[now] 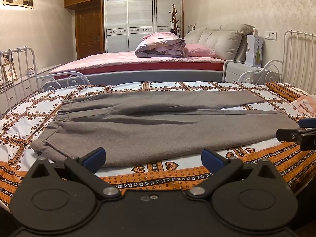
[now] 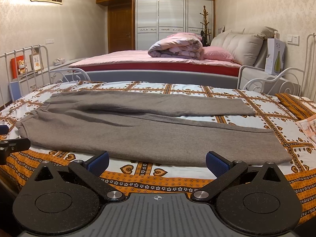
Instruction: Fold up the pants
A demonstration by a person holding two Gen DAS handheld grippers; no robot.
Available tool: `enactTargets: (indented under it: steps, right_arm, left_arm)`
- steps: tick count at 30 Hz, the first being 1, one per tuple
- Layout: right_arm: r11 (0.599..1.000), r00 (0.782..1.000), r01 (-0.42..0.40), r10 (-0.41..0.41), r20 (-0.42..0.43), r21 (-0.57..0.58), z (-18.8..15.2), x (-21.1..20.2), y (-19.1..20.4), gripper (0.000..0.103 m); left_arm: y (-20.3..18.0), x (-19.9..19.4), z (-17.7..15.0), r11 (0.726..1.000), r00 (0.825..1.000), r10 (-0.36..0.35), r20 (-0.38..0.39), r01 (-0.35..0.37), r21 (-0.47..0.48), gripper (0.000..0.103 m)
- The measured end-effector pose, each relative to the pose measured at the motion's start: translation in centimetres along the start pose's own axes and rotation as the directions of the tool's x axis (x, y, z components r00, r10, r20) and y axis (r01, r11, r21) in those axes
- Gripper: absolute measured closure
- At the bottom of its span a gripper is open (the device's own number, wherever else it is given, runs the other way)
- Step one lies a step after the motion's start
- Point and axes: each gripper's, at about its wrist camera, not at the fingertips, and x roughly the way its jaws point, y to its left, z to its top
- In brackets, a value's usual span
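Observation:
Grey-brown pants [image 1: 150, 122] lie flat on the patterned bed sheet [image 1: 177, 167], waistband at the left, both legs running right with a gap between them. They show the same way in the right wrist view [image 2: 142, 126]. My left gripper [image 1: 153, 159] is open and empty, just in front of the near edge of the pants by the waist end. My right gripper [image 2: 157, 163] is open and empty, in front of the near leg's lower edge. Each gripper shows at the edge of the other's view: the right gripper [image 1: 300, 134] and the left gripper [image 2: 9, 144].
The bed has white metal rails at the left end [image 1: 17, 73] and at the right end [image 1: 296, 57]. An orange pillow [image 2: 296, 102] and a folded pink cloth [image 2: 310, 128] lie at the right end. A second bed with a pink quilt [image 1: 162, 45] stands behind.

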Motion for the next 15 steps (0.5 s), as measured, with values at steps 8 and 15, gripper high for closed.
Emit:
enactTargets:
  steps: [8, 15]
  right_arm:
    - [1.0, 1.0, 0.0, 0.0, 0.001, 0.002, 0.02, -0.09, -0.09, 0.0]
    - [1.0, 1.0, 0.001, -0.001, 0.001, 0.001, 0.05, -0.09, -0.12, 0.0]
  left_arm:
    - [-0.09, -0.11, -0.09, 1.0, 1.0, -0.001, -0.001, 0.001, 0.005, 0.006]
    - [-0.12, -0.1, -0.1, 1.0, 1.0, -0.001, -0.002, 0.001, 0.006, 0.006]
